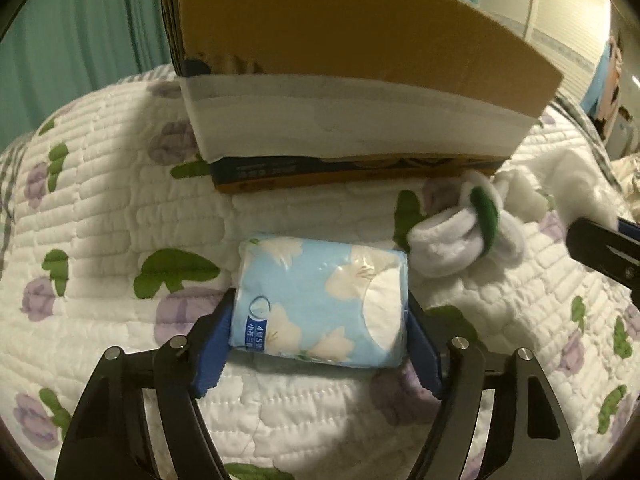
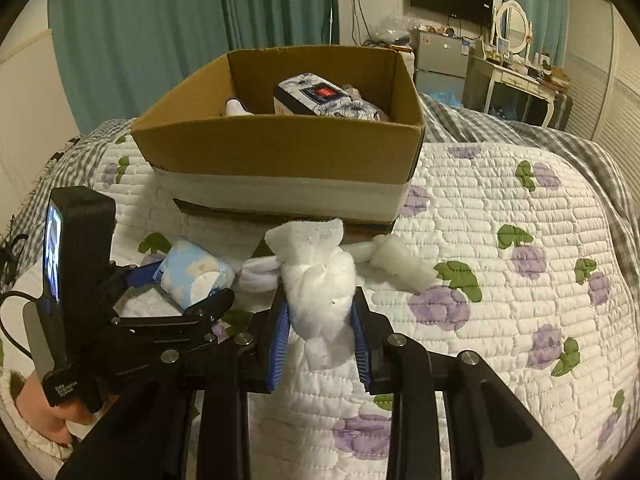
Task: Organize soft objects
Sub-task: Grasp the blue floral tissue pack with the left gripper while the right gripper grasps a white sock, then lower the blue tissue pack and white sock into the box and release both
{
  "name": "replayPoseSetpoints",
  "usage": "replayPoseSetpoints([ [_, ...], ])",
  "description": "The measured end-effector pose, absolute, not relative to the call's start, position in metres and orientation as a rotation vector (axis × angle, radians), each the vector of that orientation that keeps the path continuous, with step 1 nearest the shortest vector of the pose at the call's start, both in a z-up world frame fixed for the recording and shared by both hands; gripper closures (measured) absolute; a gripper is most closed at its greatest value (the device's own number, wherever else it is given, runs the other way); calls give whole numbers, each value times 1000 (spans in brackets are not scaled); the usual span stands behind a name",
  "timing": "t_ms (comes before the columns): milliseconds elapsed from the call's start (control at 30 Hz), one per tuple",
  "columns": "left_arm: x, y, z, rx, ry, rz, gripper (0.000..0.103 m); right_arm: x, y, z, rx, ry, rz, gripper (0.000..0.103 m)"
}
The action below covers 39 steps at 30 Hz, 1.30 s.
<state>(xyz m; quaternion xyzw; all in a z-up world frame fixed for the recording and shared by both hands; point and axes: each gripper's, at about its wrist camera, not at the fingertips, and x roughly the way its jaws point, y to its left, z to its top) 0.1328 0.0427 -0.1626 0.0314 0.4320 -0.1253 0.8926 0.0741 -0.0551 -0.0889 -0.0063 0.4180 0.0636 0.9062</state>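
Note:
My left gripper (image 1: pixel 320 312) is shut on a light blue tissue pack (image 1: pixel 320 300) with white flowers, just above the quilt; the pack also shows in the right wrist view (image 2: pixel 192 276). My right gripper (image 2: pixel 320 320) is shut on a white fluffy knotted cloth (image 2: pixel 320 292). A cardboard box (image 2: pixel 280 148) stands on the bed just beyond both grippers, its near wall filling the top of the left wrist view (image 1: pixel 360 60). Inside it lie a patterned tissue pack (image 2: pixel 320 98) and a white sock (image 2: pixel 236 108).
A rolled white sock with a green band (image 1: pixel 468 232) lies on the quilt right of the blue pack. A white foam piece (image 2: pixel 400 260) lies before the box. The floral quilt (image 2: pixel 500 260) stretches right. Teal curtains, a fridge and a dresser stand behind.

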Motion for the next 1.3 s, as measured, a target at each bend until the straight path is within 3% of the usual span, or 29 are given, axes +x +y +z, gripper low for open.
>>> replayPoseSetpoints([
  [467, 72, 53, -102, 70, 816, -275, 28, 48, -63, -60, 24, 781, 177, 76],
  [733, 49, 48, -48, 88, 718, -297, 28, 24, -70, -6, 34, 698, 210, 76],
  [1033, 70, 44, 26, 19, 635, -317, 28, 29, -79, 93, -27, 535, 217, 76],
  [1300, 124, 25, 68, 78, 550, -273, 28, 84, -82, 135, -67, 485, 185, 76],
])
